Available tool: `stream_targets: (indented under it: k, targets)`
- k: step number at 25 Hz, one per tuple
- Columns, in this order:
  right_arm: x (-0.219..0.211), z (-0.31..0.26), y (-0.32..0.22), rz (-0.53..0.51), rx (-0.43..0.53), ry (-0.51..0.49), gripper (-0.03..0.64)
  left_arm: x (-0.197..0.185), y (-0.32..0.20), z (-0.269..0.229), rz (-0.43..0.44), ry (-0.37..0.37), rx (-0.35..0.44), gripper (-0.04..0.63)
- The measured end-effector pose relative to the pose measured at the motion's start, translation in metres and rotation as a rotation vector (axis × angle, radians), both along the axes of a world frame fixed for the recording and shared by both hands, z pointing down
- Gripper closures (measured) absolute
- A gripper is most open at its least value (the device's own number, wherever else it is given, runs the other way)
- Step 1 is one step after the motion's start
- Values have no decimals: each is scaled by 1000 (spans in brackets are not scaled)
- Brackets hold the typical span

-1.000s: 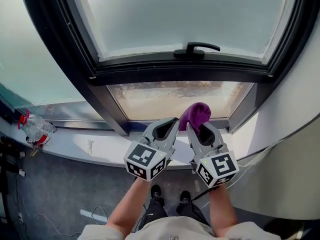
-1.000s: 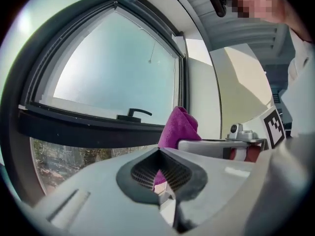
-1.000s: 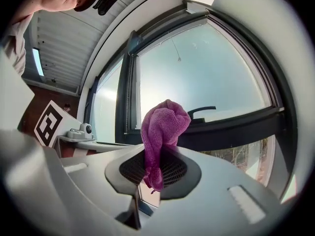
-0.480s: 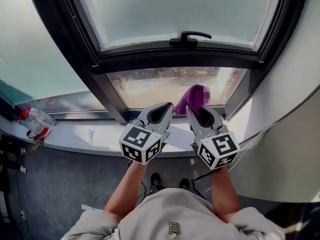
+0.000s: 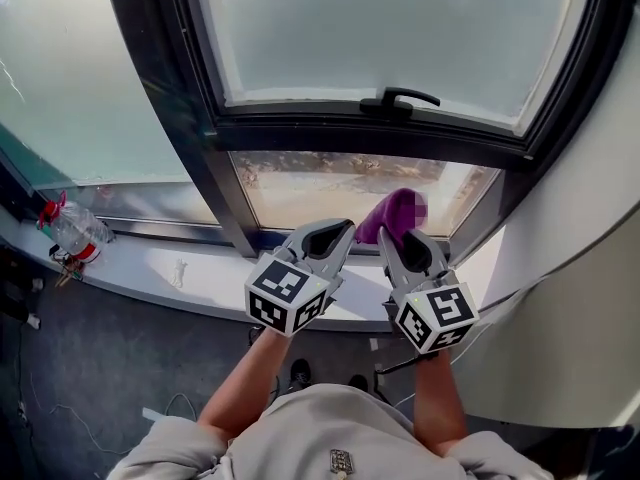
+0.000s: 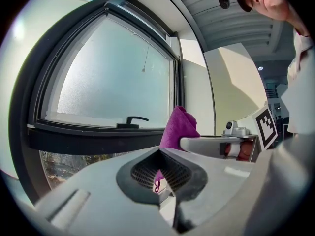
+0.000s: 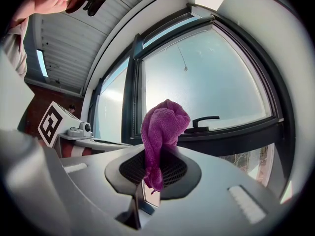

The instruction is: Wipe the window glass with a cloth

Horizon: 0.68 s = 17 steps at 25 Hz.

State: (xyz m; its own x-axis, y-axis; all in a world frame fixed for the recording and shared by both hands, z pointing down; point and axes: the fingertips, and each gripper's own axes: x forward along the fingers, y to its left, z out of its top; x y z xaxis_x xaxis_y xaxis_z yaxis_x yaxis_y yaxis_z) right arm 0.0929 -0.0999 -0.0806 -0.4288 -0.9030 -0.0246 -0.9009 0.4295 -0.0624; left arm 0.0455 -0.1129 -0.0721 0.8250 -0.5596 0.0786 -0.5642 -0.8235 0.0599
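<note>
Two grippers are staying side by side, low in front of the lower pane (image 5: 320, 193), just above the sill (image 5: 200, 273); little is changing between them over the last second; what is shifting is my head, swinging so that more of the left-hand glass and the plastic bottle (image 5: 72, 233) are coming into view, while the window handle (image 5: 400, 98) is sitting a touch right of centre; reading this as a pause before the wipe, not a stroke, since the cloth (image 5: 392, 213) is not yet travelling over any glass; right gripper (image 5: 400, 243) is clamping the purple cloth (image 7: 162, 127) between its pads, jaws closed on its lower part, a short tail hanging below the grip; left gripper (image 5: 330, 238) is holding its jaws drawn together on nothing, only a thin slit showing in its own view (image 6: 160, 173); the cloth is bunching into a rough column, long axis running straight out along my right jaws, rounded head pointing away from me toward the lower pane and curling over slightly at the top; from the left gripper view the cloth (image 6: 178, 127) is standing clear beside the frame; whether its tip is touching glass I cannot tell; upper frosted pane (image 5: 400, 28) is looking untouched, so I am judging the wiping as barely begun.
</note>
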Motion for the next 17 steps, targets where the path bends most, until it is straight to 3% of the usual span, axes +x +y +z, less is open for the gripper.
stream_targets:
  k: [17]
  targets:
    - [-6,-16,-1,-27,41,38,543,-8,-7,-13,-17,25,27,595]
